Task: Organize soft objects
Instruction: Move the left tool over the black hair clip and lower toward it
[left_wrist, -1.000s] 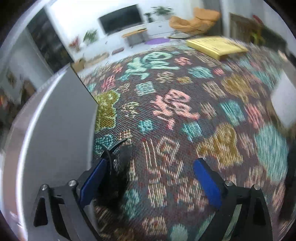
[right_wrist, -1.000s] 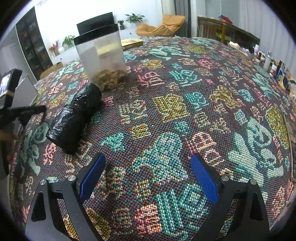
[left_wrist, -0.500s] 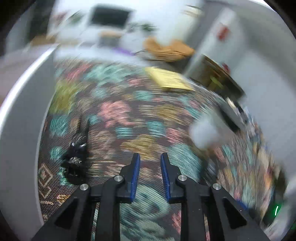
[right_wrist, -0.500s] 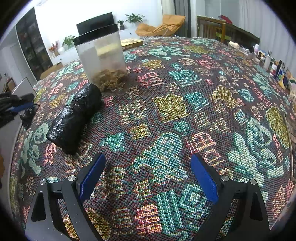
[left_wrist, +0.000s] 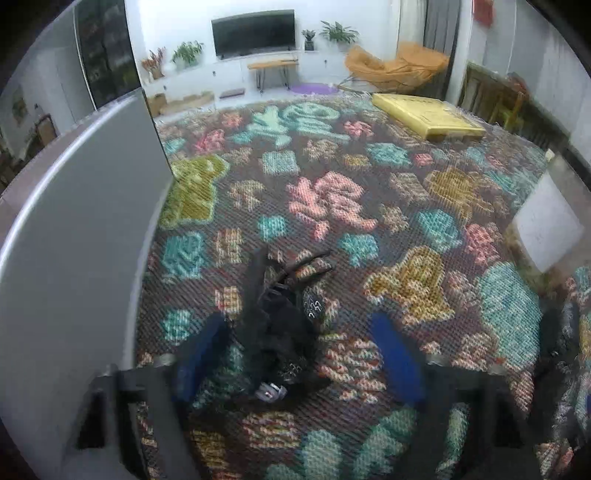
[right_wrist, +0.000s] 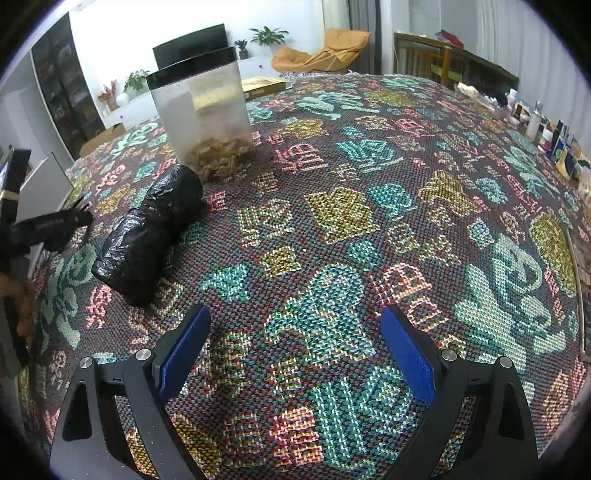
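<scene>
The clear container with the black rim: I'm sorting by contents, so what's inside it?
The clear container holds a loose brownish heap at the bottom. The cloudy walls blur it, so what it is stays unclear.

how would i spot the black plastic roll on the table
Find the clear tall container with a black rim on the patterned tablecloth. The black plastic roll lies on its side just in front, the only shiny, crinkled, dark cylinder there.

Patterned tablecloth (right_wrist: 351, 206) under black roll (right_wrist: 147, 232)

Both wrist views look steeply down, sharing the patterned cloth (left_wrist: 332, 206).
</scene>
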